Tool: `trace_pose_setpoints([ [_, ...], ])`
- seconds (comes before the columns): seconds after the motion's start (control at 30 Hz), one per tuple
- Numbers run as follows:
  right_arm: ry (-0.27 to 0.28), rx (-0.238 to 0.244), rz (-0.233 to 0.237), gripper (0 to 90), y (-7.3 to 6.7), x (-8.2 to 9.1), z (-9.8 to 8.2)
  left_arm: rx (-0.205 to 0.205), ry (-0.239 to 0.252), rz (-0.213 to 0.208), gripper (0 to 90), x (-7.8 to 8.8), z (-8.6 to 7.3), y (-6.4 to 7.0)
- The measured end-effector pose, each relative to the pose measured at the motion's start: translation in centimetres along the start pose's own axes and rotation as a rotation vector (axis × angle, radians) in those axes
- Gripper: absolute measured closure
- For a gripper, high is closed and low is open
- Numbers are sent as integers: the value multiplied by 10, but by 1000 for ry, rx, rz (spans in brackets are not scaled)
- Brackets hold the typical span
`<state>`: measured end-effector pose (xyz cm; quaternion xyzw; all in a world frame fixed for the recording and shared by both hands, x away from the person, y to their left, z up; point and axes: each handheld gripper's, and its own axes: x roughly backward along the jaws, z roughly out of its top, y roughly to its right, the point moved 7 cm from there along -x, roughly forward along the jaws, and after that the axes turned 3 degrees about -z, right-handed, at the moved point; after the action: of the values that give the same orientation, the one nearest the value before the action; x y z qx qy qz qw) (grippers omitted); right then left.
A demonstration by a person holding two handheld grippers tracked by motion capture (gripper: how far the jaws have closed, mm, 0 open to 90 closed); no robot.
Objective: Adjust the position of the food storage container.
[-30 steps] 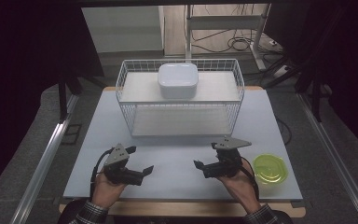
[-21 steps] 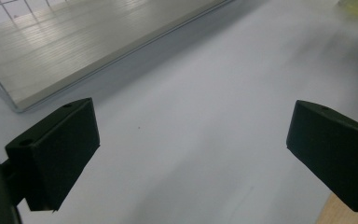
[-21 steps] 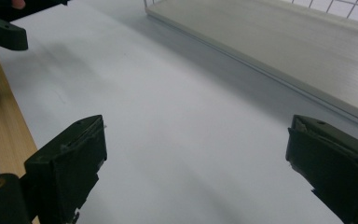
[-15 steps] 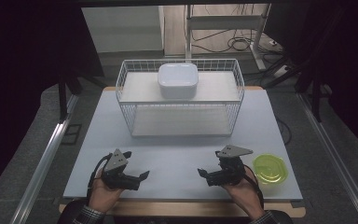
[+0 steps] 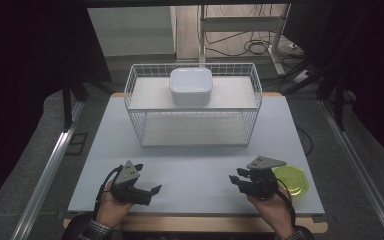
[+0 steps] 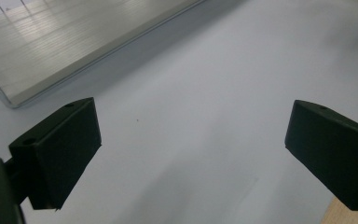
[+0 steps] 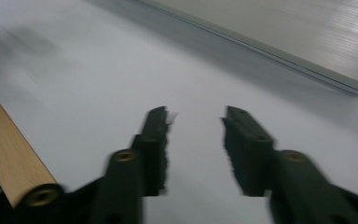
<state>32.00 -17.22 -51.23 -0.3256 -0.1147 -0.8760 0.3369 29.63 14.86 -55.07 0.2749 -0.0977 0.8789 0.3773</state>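
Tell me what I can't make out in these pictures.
- White container contents: high view, its closed top hides them.
- Green lid near edge: high view, right gripper covers it.
- Right gripper's fingertips: right gripper view, motion blur.
- Wire basket: left gripper view, cut by frame edge.

The right gripper (image 7: 193, 140) is motion-blurred in its own view; its jaws have just been closing, with nothing between them. The wire basket (image 7: 307, 42) is cut off by that view's top and right edges. In the left gripper view, the left gripper (image 6: 191, 144) has both jaws cut off by the bottom edge. In the high view, the green lid (image 5: 294, 180) at the near right is partly hidden behind the right gripper.
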Motion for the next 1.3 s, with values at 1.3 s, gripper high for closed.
trace_pose_setpoints([
  [1.3,-30,-336,-449,900,142,109,-84,-11,-5,-56,40,-6,3,9],
])
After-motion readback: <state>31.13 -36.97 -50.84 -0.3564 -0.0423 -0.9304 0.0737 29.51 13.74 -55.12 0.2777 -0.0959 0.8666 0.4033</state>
